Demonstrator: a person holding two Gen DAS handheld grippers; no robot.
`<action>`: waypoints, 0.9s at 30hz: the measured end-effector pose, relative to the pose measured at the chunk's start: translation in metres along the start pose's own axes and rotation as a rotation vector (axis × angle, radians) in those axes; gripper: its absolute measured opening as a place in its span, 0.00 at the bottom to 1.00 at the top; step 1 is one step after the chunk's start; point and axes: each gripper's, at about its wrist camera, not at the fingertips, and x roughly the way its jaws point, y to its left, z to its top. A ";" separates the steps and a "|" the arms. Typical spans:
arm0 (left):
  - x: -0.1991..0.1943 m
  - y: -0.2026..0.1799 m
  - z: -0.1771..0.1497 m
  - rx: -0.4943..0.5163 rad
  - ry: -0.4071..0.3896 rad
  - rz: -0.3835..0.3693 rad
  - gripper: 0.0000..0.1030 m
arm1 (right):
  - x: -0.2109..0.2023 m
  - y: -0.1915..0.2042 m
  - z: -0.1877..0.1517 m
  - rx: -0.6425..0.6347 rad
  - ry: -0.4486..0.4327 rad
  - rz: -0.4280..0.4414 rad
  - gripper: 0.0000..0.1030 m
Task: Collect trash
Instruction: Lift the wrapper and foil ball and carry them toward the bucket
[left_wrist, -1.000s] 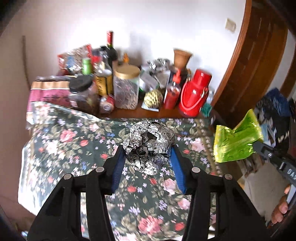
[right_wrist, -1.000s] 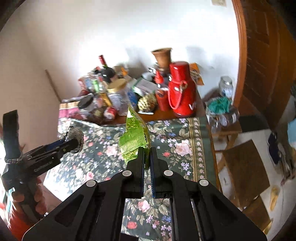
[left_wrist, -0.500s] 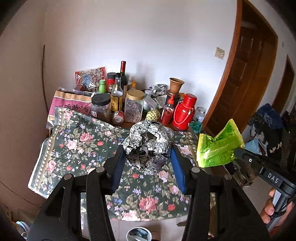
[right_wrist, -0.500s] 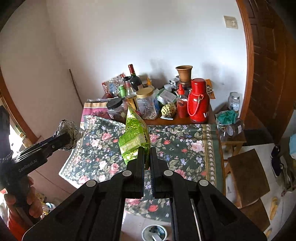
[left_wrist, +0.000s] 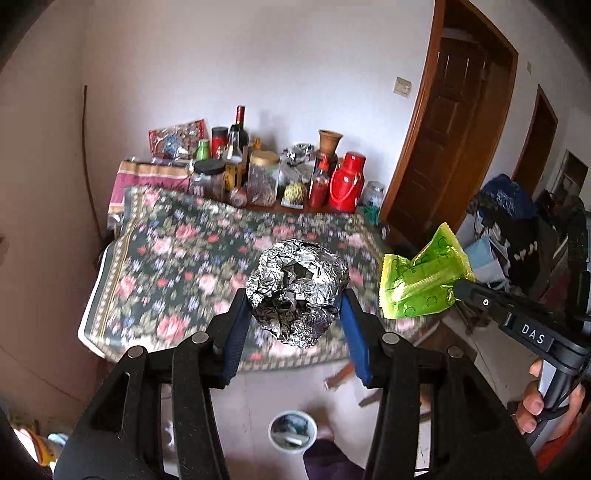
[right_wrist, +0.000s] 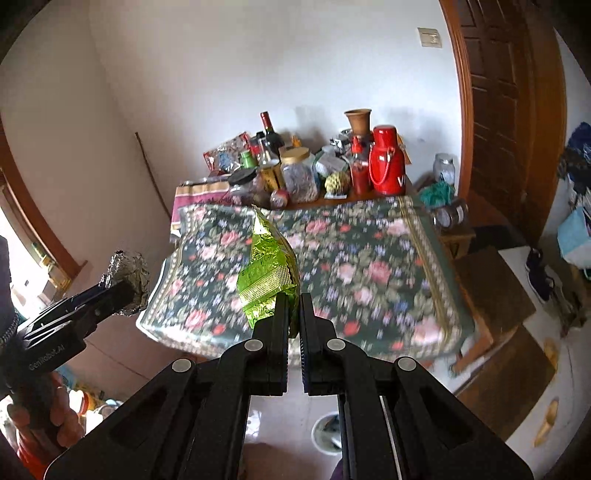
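Note:
My left gripper is shut on a crumpled ball of silver foil, held in the air in front of the table's near edge. The same foil ball shows at the left of the right wrist view. My right gripper is shut on a bright green snack wrapper that stands up from its fingers; the wrapper also appears at the right of the left wrist view. On the floor below sits a small white trash bin, seen again as the bin between the right gripper's arms.
A table with a dark floral cloth stands ahead, its back crowded with bottles, jars and a red thermos. A wooden door is to the right, wooden stools by the table's right side, clothes piled at far right.
Both grippers have drawn back from the table with their loads; the table now looks smaller and farther, and the floor with the white bin has come into view below.

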 end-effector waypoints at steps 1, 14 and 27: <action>-0.006 0.003 -0.008 -0.001 0.006 -0.004 0.47 | -0.004 0.004 -0.009 0.005 0.003 -0.004 0.05; -0.025 0.010 -0.079 0.001 0.139 -0.053 0.47 | -0.023 0.017 -0.085 0.062 0.118 -0.058 0.05; 0.067 -0.003 -0.151 -0.066 0.359 -0.031 0.47 | 0.053 -0.031 -0.137 0.091 0.316 -0.033 0.05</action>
